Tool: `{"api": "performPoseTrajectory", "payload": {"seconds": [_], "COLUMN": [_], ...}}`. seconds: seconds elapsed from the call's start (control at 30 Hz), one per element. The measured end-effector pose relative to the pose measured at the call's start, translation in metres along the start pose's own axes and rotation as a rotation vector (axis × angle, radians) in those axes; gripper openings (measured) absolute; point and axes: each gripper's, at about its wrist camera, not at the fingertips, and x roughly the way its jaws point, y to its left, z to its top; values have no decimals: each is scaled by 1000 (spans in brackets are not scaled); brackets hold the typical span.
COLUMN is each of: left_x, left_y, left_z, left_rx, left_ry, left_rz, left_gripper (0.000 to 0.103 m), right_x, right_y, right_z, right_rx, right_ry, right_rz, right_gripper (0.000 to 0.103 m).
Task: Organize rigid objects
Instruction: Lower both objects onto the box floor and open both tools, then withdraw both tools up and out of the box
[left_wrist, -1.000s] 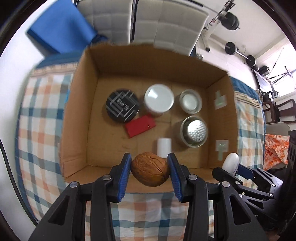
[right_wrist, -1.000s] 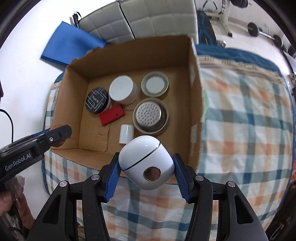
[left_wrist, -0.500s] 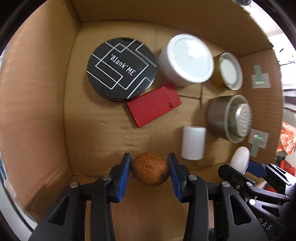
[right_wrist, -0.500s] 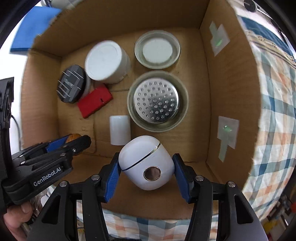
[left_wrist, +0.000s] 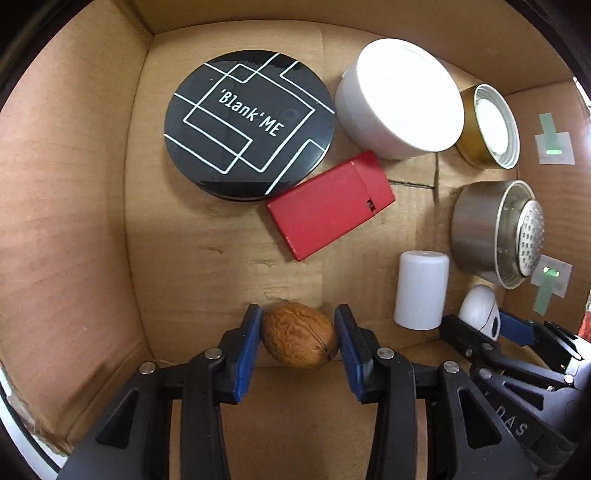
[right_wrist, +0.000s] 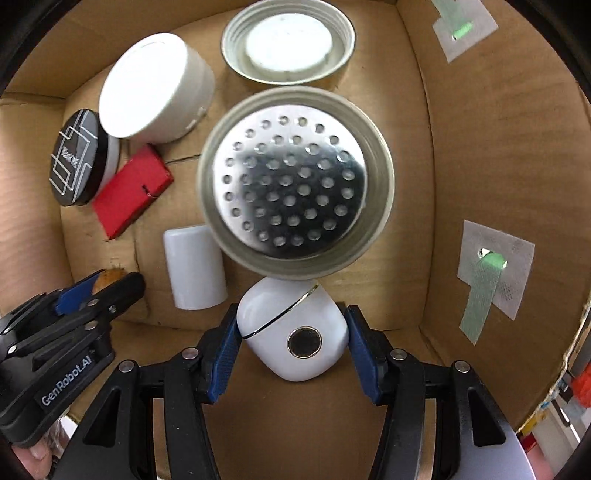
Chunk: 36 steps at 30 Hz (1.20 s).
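Both grippers are low inside a cardboard box (left_wrist: 66, 206). My left gripper (left_wrist: 299, 334) is shut on a brown walnut (left_wrist: 299, 339), near the box floor at its near wall. My right gripper (right_wrist: 293, 332) is shut on a white rounded case (right_wrist: 291, 328) with a round metal button, just in front of a steel perforated cup (right_wrist: 295, 181). The right gripper and its case (left_wrist: 478, 310) show at the lower right of the left wrist view. The left gripper (right_wrist: 99, 288) shows at the lower left of the right wrist view.
On the box floor lie a black round "Blank'ME" tin (left_wrist: 249, 123), a white jar (left_wrist: 402, 99), a gold-rimmed lid (left_wrist: 491, 125), a red flat box (left_wrist: 330, 205), a small white cylinder (left_wrist: 421, 290) and the steel cup (left_wrist: 495, 232). Taped patches sit on the right wall (right_wrist: 491, 266).
Both grippers have gone down from above the box rim to deep inside it, each still holding its object. The objects in the box have not moved.
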Motion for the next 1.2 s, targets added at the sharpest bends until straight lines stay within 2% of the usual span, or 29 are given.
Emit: {"api": "performPoseTrajectory", "payload": {"seconds": [0.1,0.33,0.53,0.67,0.73,0.9,0.93,1.0,1.07,1.2], "left_x": [1,3,-17,-35,-45,-68,-71,-75,-79,-92], "left_y": [-10,-20,-24,-30,-33,-33,-33,-31,-30,-20], "left_z": [7,-3,-4,-12,-15,-25,-27,-30,-33,-23], "left_rx": [-11,-10,-14,-9,-10,-27,-31,-37,-43,-35], "left_ry": [11,19,-19,-60,-80,-152,-164,-188,-208,-223], "left_rz": [6,9,9,25,34,46,47,53,54,59], "left_gripper": [38,40,42,49,54,76,80,95,103,103], "right_x": [5,7,-5,-22,-32,-58,-63,-70,-76,-82], "right_y": [-4,-11,-3,1,3,-6,-7,-10,-14,-16], "right_z": [3,2,-3,-9,-13,-17,-18,-20,-22,-28], "right_rx": [11,7,-13,-36,-49,-66,-69,-69,-74,-87], "right_ry": [10,21,-1,-28,-50,-114,-129,-156,-170,-188], "right_rz": [3,13,20,15,5,-27,-40,-56,-52,-48], "right_gripper": [58,58,69,70,71,80,85,90,100,103]}}
